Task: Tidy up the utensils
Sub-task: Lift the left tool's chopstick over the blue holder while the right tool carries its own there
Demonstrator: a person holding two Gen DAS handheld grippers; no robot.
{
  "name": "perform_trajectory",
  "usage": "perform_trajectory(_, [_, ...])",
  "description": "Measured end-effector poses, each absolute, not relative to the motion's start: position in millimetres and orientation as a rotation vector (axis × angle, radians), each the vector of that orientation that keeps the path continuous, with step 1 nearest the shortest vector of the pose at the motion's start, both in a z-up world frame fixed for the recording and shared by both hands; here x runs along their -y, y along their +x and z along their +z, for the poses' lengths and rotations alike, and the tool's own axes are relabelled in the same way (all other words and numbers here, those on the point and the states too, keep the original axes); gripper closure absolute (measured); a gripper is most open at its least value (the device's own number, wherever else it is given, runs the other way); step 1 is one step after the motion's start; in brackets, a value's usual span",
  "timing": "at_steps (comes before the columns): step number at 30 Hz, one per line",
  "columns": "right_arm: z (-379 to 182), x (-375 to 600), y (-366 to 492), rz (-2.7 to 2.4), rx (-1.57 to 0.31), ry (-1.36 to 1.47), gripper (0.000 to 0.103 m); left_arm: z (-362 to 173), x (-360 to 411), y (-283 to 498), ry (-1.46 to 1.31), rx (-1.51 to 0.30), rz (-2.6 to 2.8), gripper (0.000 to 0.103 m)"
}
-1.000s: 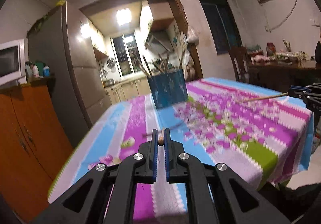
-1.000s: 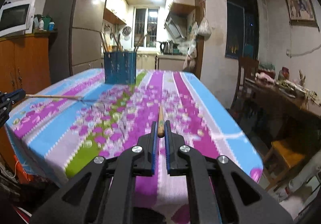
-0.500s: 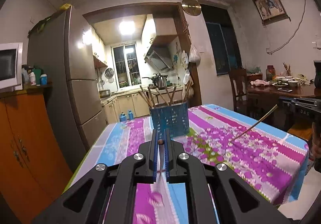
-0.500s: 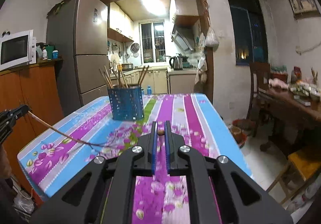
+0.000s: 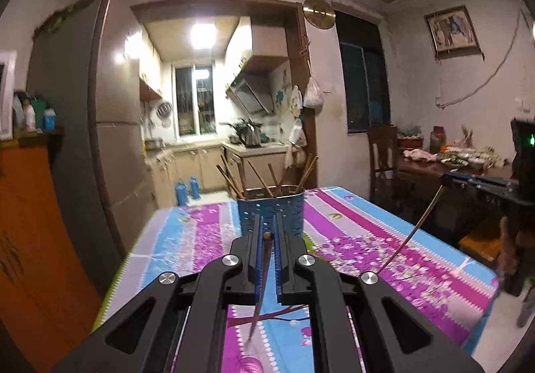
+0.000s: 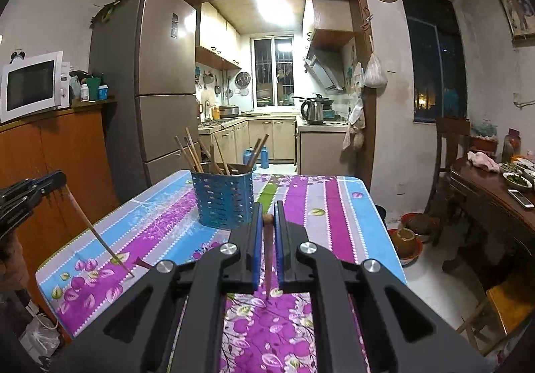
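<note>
A blue perforated utensil holder (image 5: 271, 211) (image 6: 222, 199) with several wooden chopsticks stands on the flowered tablecloth (image 5: 364, 246) (image 6: 321, 202). My left gripper (image 5: 266, 227) is shut on a wooden chopstick (image 5: 262, 276) that hangs point down, just in front of the holder. My right gripper (image 6: 266, 216) is shut on another chopstick (image 6: 267, 259), also point down, to the right of the holder. In the left wrist view the right gripper's chopstick (image 5: 413, 231) slants down at the right. In the right wrist view the left gripper's chopstick (image 6: 97, 232) slants down at the left.
An orange cabinet (image 6: 53, 155) with a microwave (image 6: 30, 85) and a tall fridge (image 6: 153, 85) stand left of the table. A dark wooden table (image 6: 495, 192) with dishes and a chair (image 6: 451, 145) stand to the right. The kitchen lies behind.
Both grippers have lifted and tilted up, so each held chopstick went from lying level over the cloth to hanging point down. Both have moved closer to the holder.
</note>
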State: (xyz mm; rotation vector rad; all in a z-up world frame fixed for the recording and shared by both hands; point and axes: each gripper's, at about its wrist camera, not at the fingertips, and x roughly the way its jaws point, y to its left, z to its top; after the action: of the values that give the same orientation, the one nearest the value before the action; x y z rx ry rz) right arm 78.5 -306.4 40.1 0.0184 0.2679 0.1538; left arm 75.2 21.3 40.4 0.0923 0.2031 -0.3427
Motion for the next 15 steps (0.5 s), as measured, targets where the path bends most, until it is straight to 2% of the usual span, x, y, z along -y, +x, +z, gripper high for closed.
perform_trajectory(15, [62, 298, 97, 0.213, -0.294, 0.02, 0.098, 59, -31, 107, 0.014, -0.295, -0.413, 0.096])
